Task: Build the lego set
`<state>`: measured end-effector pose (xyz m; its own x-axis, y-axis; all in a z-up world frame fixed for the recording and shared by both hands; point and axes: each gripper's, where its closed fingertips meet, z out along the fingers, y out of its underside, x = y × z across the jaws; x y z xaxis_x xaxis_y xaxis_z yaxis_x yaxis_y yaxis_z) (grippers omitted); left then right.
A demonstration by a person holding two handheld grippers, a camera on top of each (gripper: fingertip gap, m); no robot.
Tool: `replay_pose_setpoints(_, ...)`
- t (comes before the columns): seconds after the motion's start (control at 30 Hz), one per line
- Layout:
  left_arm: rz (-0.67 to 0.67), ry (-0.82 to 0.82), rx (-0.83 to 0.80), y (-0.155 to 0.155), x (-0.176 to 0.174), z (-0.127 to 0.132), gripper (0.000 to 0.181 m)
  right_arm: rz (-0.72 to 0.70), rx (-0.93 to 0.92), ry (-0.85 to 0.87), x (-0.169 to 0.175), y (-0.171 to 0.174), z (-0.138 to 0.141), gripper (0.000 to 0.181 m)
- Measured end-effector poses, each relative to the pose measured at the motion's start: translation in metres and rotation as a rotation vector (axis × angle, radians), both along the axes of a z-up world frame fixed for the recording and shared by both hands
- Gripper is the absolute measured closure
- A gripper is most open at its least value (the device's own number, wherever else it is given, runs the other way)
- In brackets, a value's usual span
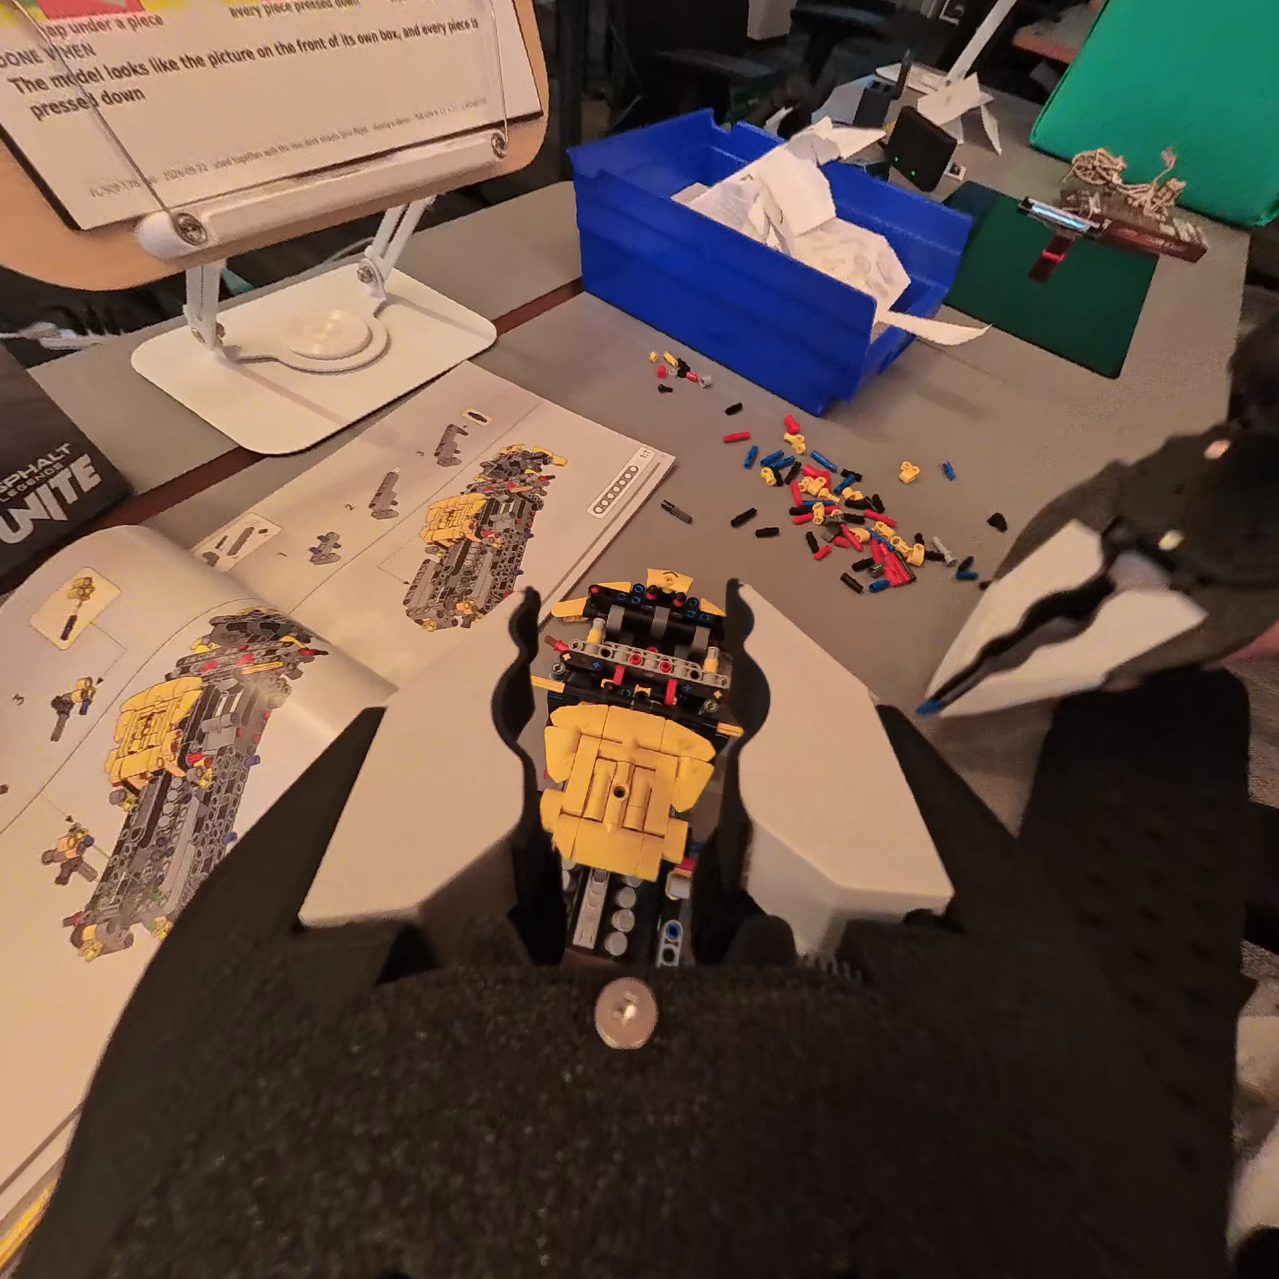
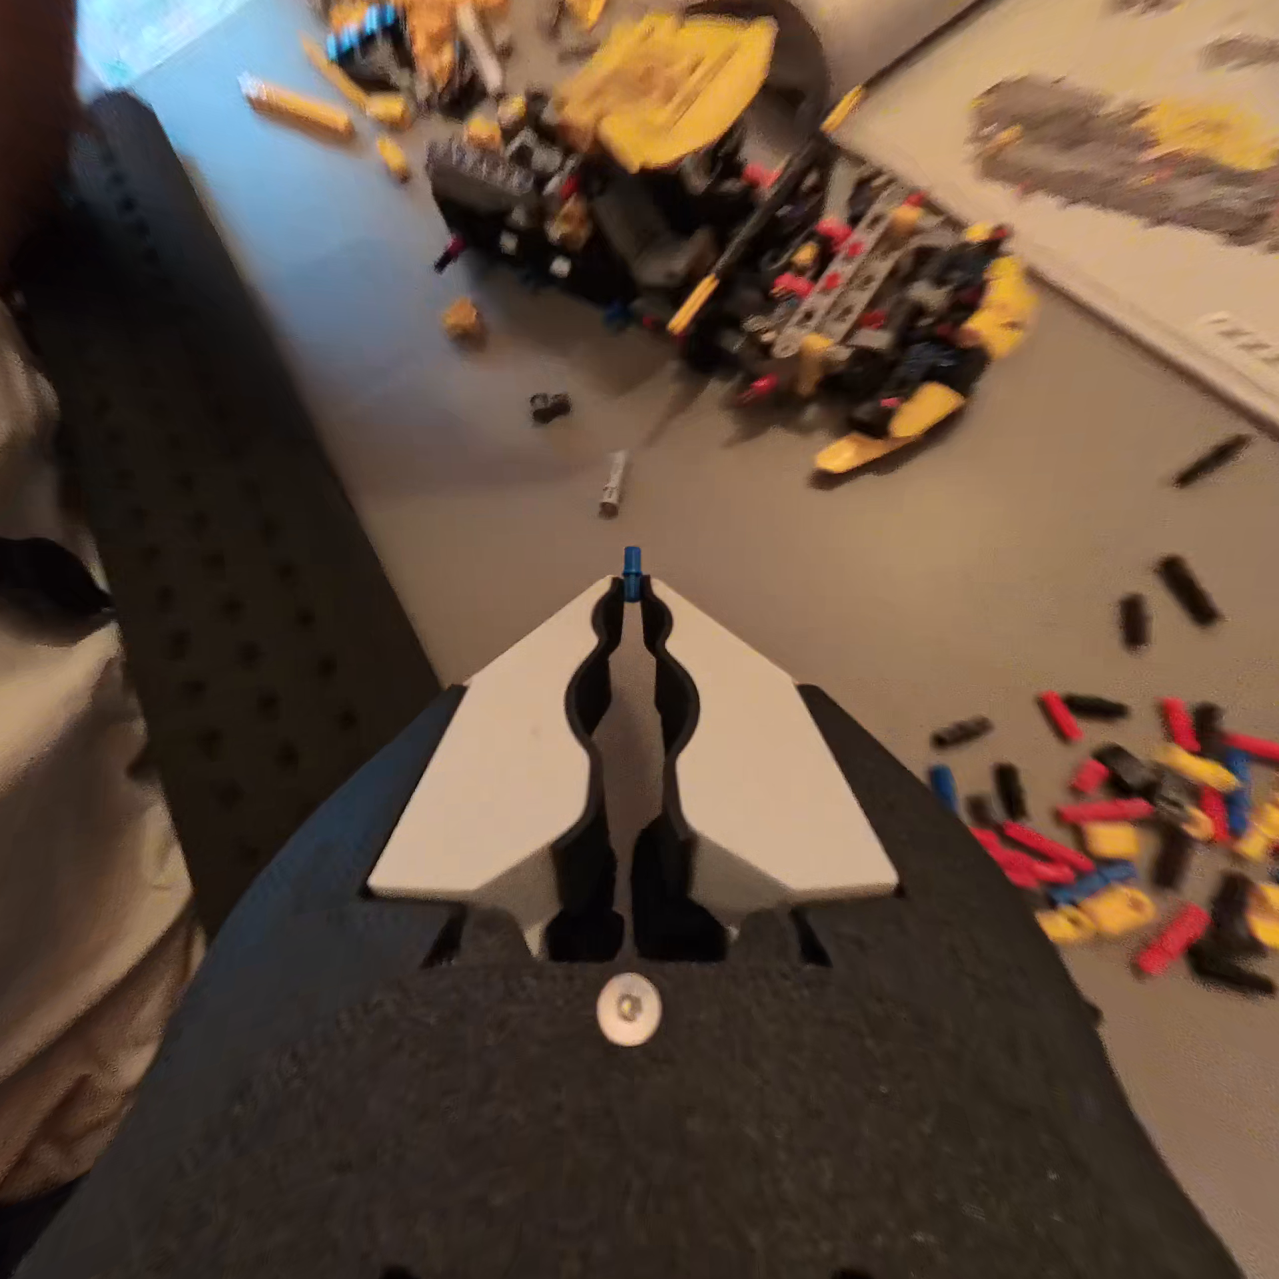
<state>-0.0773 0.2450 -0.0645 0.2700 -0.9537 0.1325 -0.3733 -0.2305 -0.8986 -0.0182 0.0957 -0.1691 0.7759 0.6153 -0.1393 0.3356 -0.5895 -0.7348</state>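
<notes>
— Straddling the yellow and black lego model (image 1: 633,747), is the left tool (image 1: 633,595) clamped on it?

— Its fingers stand apart on either side of the model on the grey tabletop (image 1: 796,616); contact I cannot tell.

— And the right tool (image 2: 631,581)?

— Clenched on a small blue pin (image 2: 631,571), tilted down toward the model.

— Any writing?

— An open instruction booklet (image 1: 387,526) and a printed sheet on a white stand (image 1: 311,332).

— Containers?

— A blue bin (image 1: 727,277) holding crumpled paper, beyond the loose pieces (image 1: 844,505).
</notes>
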Motion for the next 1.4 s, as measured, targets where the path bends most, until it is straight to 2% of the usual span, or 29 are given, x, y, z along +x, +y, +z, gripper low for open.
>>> replay_pose_setpoints(0.1, 0.010, -0.014, 0.012, -0.002, -0.005, 0.008, 0.127, 0.035, -0.015, -0.105, -0.021, 0.007, -0.024, 0.178)
replay_pose_setpoints(0.17, 0.027, -0.008, 0.038, -0.002, -0.011, 0.012, 0.127, 0.054, -0.001, -0.109, -0.033, 0.012, -0.028, 0.178)
replay_pose_setpoints(0.33, 0.096, 0.040, 0.082, 0.001, -0.031, 0.008, 0.127, 0.075, -0.035, -0.151, -0.032, 0.011, -0.042, 0.178)
replay_pose_setpoints(0.6, 0.168, 0.111, 0.022, -0.007, -0.066, -0.009, 0.127, 0.062, 0.002, -0.137, -0.032, 0.014, -0.042, 0.178)
replay_pose_setpoints(0.7, 0.187, 0.146, 0.013, -0.018, -0.083, -0.014, 0.127, 0.047, 0.026, -0.132, -0.029, 0.015, -0.039, 0.167)
replay_pose_setpoints(0.8, 0.229, 0.180, 0.017, -0.027, -0.105, -0.022, 0.127, 0.039, 0.060, -0.100, -0.030, 0.015, -0.030, 0.168)
replay_pose_setpoints(0.93, 0.243, 0.203, -0.059, -0.051, -0.124, -0.044, 0.127, 0.041, 0.096, -0.032, -0.042, 0.015, -0.014, 0.168)
replay_pose_setpoints(1.03, 0.227, 0.232, -0.129, -0.071, -0.130, -0.069, 0.128, 0.008, 0.103, -0.086, -0.043, 0.022, -0.019, 0.164)
replay_pose_setpoints(1.2, 0.193, 0.233, -0.190, -0.093, -0.130, -0.089, 0.130, 0.019, 0.113, 0.020, -0.087, 0.034, -0.010, 0.157)
replay_pose_setpoints(1.27, 0.182, 0.240, -0.184, -0.097, -0.130, -0.092, 0.130, 0.076, 0.121, 0.002, -0.114, 0.036, -0.012, 0.156)
replay_pose_setpoints(1.4, 0.176, 0.238, -0.155, -0.097, -0.134, -0.089, 0.130, 0.128, 0.139, -0.068, -0.143, 0.050, -0.026, 0.154)
